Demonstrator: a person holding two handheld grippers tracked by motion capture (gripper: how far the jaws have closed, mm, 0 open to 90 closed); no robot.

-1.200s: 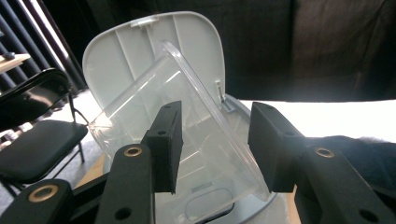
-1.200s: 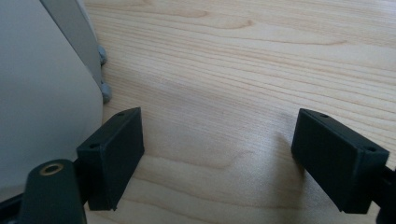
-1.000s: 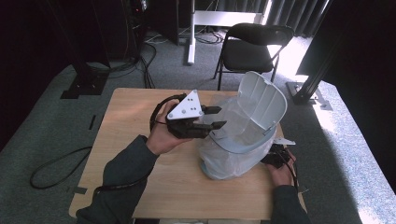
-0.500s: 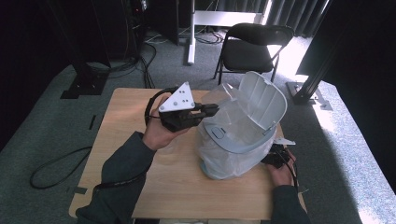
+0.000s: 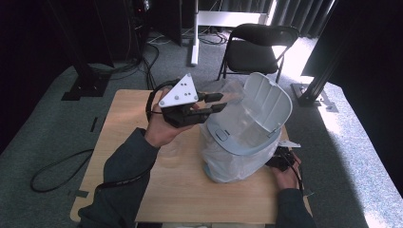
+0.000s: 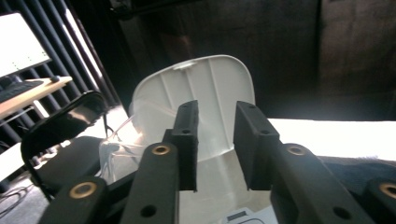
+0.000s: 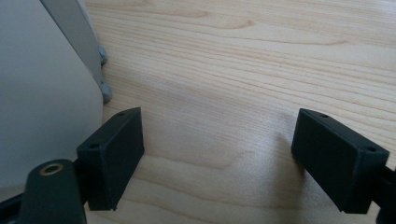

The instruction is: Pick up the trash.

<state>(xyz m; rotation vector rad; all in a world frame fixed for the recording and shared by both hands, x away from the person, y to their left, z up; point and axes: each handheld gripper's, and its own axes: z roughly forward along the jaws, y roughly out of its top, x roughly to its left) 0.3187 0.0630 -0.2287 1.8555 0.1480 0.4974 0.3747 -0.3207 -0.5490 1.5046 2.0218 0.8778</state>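
High view first: a small white bin (image 5: 247, 128) with a clear plastic liner bag sits on the wooden table (image 5: 128, 128), toward the right half, its flip lid (image 5: 266, 102) standing up and tipped back. The left gripper (image 5: 216, 103) is held up in the air just to the left of the bin, grey three-cornered plate on top, jaws pointing right toward the bin's rim. Its jaws have just been opening again after a quick close, and there's a visible gap between them with nothing pinched in it. The right gripper (image 5: 281, 159) is low on the table, tucked just beside the bin's right side and mostly hidden behind it, so from up here I can't tell how its jaws stand. There's also a black folding chair (image 5: 259, 45) behind the table.

Left gripper view: this one looks straight along the two black jaws at the inside of the raised lid (image 6: 205, 100). The jaws sit partly apart and nothing is between the pads. You also get the crinkly liner bag (image 6: 119, 149) bunched at the left of the bin, which is harder to make out from above.

Right gripper view: here's what the high view hides. The right gripper (image 7: 217, 154) has its jaws spread wide over bare wood, empty, with the bin's pale wall (image 7: 42, 93) just beside the left-hand jaw, whether touching I can't tell.
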